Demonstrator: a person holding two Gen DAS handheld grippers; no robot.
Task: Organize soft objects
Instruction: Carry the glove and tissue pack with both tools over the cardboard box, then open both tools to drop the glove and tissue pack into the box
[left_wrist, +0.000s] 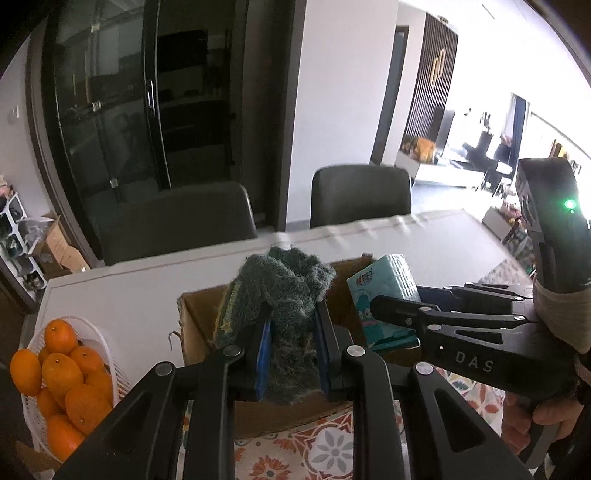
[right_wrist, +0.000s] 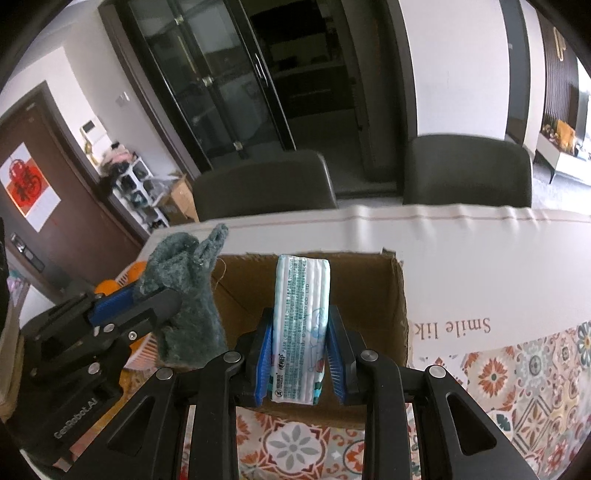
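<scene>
My left gripper (left_wrist: 291, 347) jaws clamp the grey-green fuzzy cloth (left_wrist: 288, 291), my right gripper (right_wrist: 299, 362) jaws the teal tissue pack (right_wrist: 301, 321), both above the open brown cardboard box (right_wrist: 373, 295): lower each well inside before releasing.

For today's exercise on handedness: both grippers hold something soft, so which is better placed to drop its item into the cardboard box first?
Probably right: its tissue pack hangs over the open cardboard box.
</scene>
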